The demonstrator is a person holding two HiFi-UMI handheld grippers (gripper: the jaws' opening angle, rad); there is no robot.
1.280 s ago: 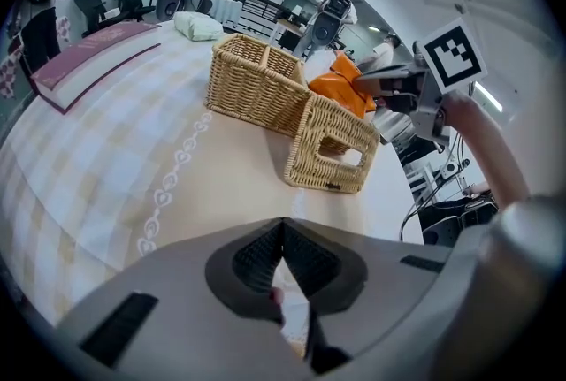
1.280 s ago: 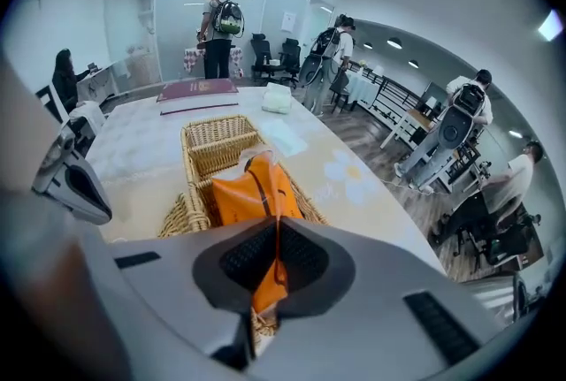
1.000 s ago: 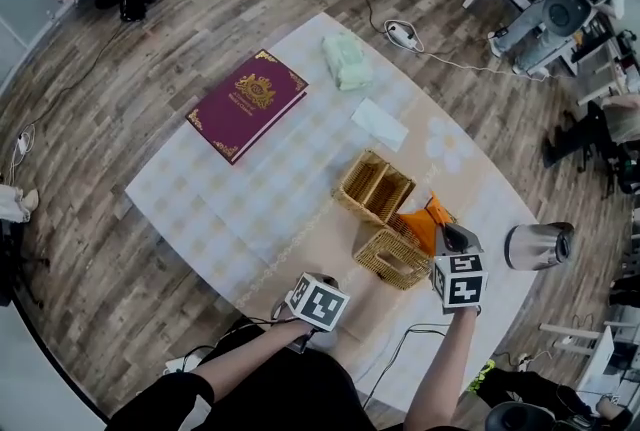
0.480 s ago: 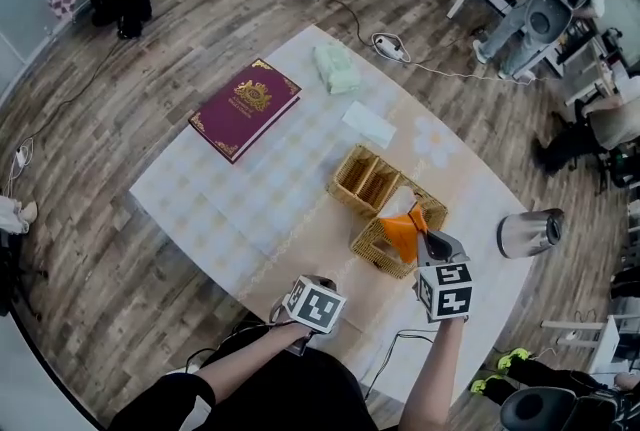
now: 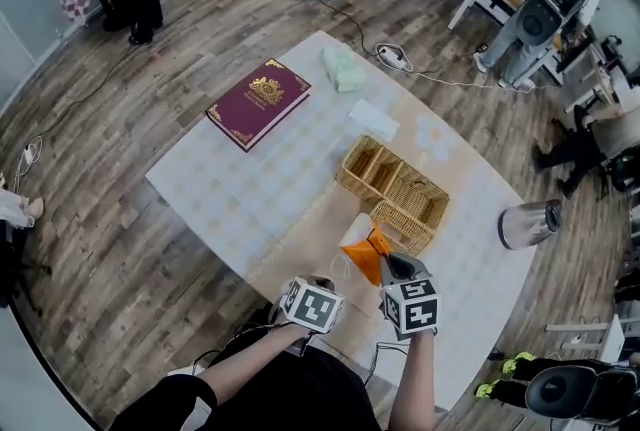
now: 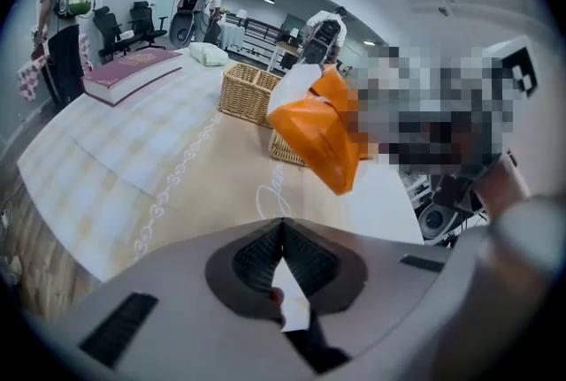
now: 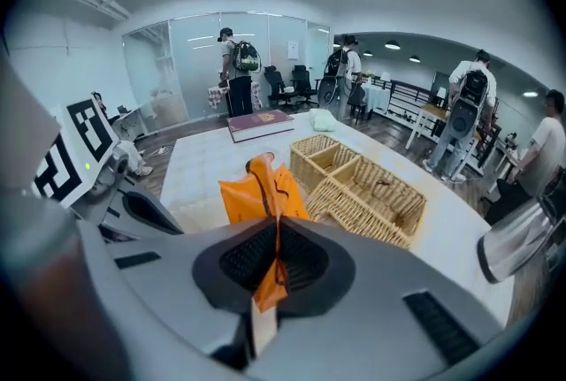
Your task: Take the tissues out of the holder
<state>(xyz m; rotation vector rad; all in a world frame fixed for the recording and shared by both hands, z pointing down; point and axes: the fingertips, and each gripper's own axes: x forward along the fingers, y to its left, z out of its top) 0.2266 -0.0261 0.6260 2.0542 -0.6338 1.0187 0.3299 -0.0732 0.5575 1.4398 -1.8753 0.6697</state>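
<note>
The right gripper pinches the orange tissue pack tight. The pack sticks out just ahead of it, with the basket holder beyond. The left gripper beside it looks closed, maybe on nothing.

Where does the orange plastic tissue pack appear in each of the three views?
Head view: the orange plastic tissue pack is low centre, held by the right claw.
Left gripper view: the pack is just right of centre, upper half.
Right gripper view: the pack is at centre, between the shut jaws.
Shared landmark: the woven wicker basket, close behind the pack.
</note>
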